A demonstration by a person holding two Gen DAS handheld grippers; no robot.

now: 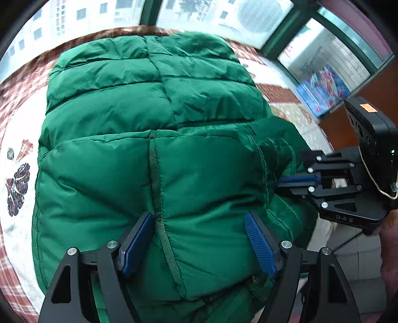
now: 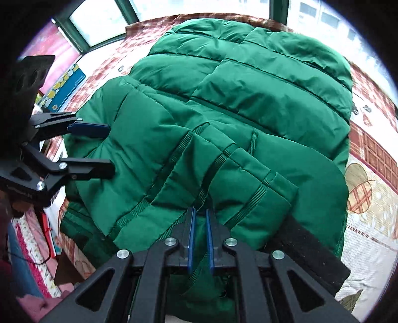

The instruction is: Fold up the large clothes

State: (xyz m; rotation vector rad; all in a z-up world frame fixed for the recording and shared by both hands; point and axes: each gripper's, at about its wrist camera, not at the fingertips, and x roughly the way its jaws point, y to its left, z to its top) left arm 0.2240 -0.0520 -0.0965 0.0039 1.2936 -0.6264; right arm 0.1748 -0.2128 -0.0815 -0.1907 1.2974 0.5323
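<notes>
A large green puffer jacket (image 1: 154,104) lies spread on a bed, filling most of both views (image 2: 248,99). My left gripper (image 1: 199,215) is open just above the jacket's near padded panel, and a ribbed seam strip (image 1: 156,198) runs between its blue pads. In the right wrist view the left gripper (image 2: 109,149) shows at the jacket's left edge, jaws wide. My right gripper (image 2: 199,210) is shut on a fold of the jacket's fabric at the near edge. From the left wrist it shows as closed blue fingers (image 1: 296,179) poking into the jacket's right side.
The bedspread (image 1: 17,139) is white with red plaid and flower prints. Windows (image 1: 223,15) line the far side. A blue printed box (image 1: 323,89) stands by the window corner. A black strip (image 2: 311,248) lies at the jacket's near right. Tiled floor (image 1: 348,256) shows beside the bed.
</notes>
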